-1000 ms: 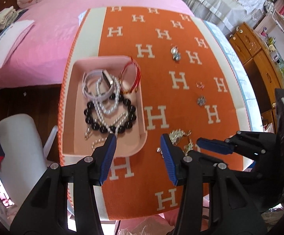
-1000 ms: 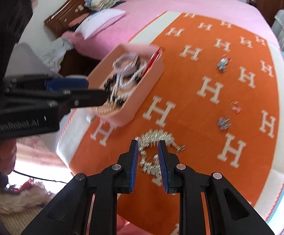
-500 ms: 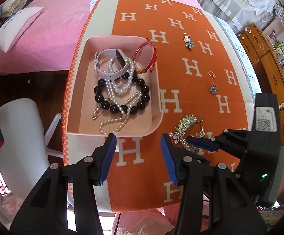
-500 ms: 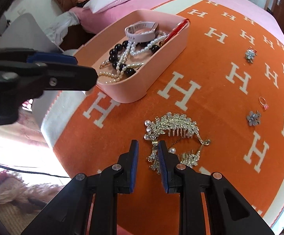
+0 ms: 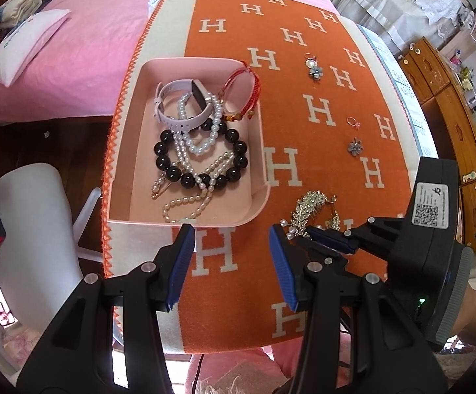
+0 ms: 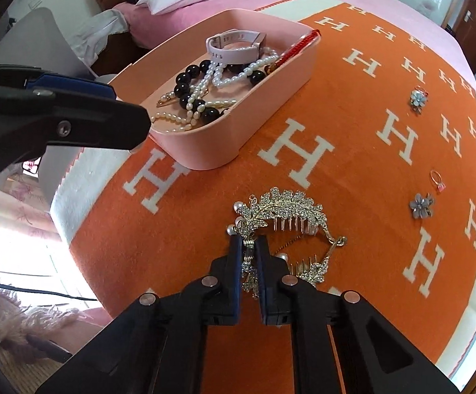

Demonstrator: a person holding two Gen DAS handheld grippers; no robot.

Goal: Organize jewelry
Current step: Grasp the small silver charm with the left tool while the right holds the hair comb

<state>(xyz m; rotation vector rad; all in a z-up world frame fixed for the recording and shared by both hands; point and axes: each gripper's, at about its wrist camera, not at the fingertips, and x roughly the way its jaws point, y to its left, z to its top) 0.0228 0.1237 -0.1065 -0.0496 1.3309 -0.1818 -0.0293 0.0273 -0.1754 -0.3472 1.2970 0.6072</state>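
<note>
A gold rhinestone hair comb [image 6: 287,210] [image 5: 315,205] lies on the orange blanket [image 6: 336,105], near its front edge. My right gripper [image 6: 248,246] [image 5: 307,229] is shut on the comb's left end, the leafy part pinched between the blue pads. A pink tray [image 5: 139,124] [image 6: 270,98] to the left holds a black bead bracelet [image 5: 234,144], pearl strands [image 5: 202,144], a lilac watch band [image 5: 172,118] and a red cord bracelet [image 5: 254,92]. My left gripper [image 5: 229,236] hangs open just in front of the tray's near wall, nothing between its fingers.
Loose on the blanket to the right are two flower pieces [image 6: 418,98] [image 6: 421,206] and a small ring [image 6: 436,179]. Pink bedding [image 5: 90,32] and a pillow [image 5: 24,46] lie behind. A white chair [image 5: 34,229] stands left, wooden cabinets [image 5: 451,98] right.
My right gripper has come down onto the hair comb and its pads have shut on the comb's left end. The left gripper has stayed open, with little movement.
</note>
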